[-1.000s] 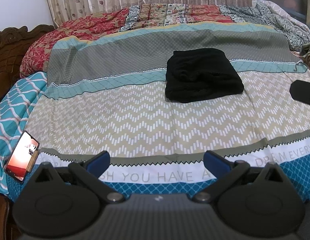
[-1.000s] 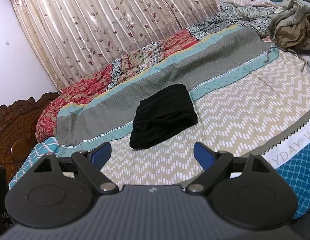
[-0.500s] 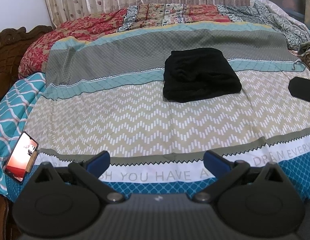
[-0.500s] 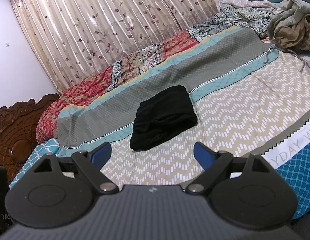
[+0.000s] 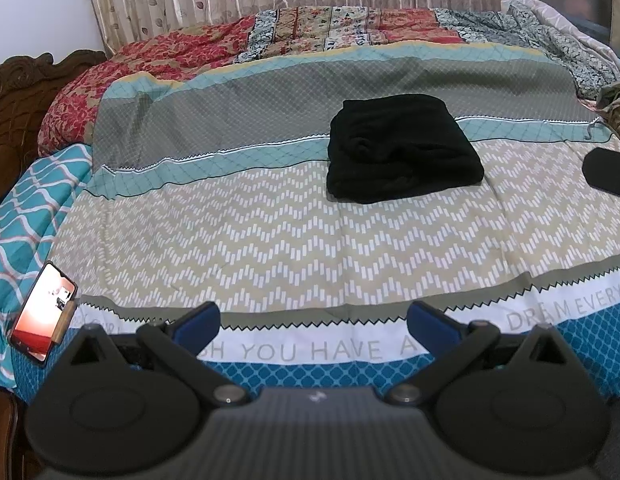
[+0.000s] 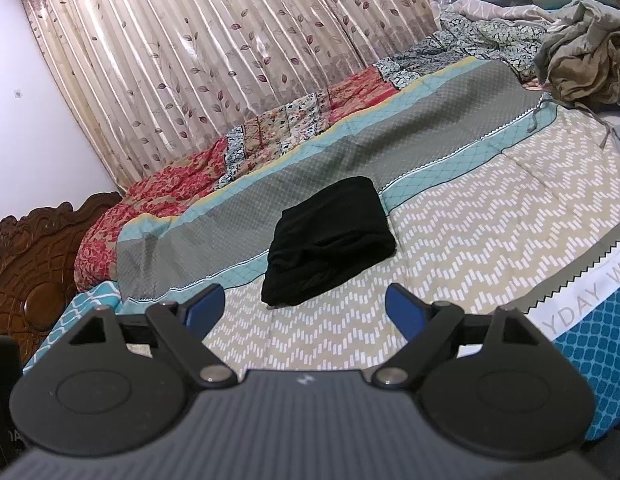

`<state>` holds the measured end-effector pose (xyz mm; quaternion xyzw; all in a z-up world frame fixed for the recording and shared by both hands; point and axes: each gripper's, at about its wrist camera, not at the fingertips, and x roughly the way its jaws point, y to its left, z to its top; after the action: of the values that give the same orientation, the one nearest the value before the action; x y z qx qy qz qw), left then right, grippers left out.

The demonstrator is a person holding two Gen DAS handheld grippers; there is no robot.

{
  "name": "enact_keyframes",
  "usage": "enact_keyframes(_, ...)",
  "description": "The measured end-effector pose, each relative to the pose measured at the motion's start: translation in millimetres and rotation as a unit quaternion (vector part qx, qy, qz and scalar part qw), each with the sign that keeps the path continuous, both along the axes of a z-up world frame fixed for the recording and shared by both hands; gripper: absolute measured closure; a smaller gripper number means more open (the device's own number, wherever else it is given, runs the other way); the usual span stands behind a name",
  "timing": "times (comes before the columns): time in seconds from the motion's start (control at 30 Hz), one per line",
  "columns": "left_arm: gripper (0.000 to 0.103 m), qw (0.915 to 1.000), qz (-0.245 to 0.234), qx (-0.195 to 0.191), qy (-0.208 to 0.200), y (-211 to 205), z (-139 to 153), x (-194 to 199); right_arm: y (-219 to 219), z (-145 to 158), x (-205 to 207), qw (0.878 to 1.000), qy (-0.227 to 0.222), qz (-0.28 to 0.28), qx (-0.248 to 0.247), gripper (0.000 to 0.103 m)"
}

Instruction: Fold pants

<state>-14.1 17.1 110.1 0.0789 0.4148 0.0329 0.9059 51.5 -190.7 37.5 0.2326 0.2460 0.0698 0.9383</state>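
Left wrist: pants (image 5: 402, 148) beyond fingers (image 5: 198, 322).

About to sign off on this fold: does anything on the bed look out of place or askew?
The black pants lie folded in a compact bundle on the bedspread, slightly lumpy at the near edge. A lit phone sits at the bed's left edge, and crumpled clothes are heaped at the far right. Both hand-held grippers are open and clear.

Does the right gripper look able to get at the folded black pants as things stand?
Probably yes: the right gripper is open, the black pants lie ahead on the bedspread, nothing between.
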Motion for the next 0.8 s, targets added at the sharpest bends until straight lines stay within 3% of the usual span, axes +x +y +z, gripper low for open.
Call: enact_keyframes(0.8, 0.0, 1.0, -0.005, 0.003, 0.003, -1.9, -2.7, 0.9, -0.4, -2.7, -1.1, 1.0, 0.001, -0.001, 0.005, 0.015)
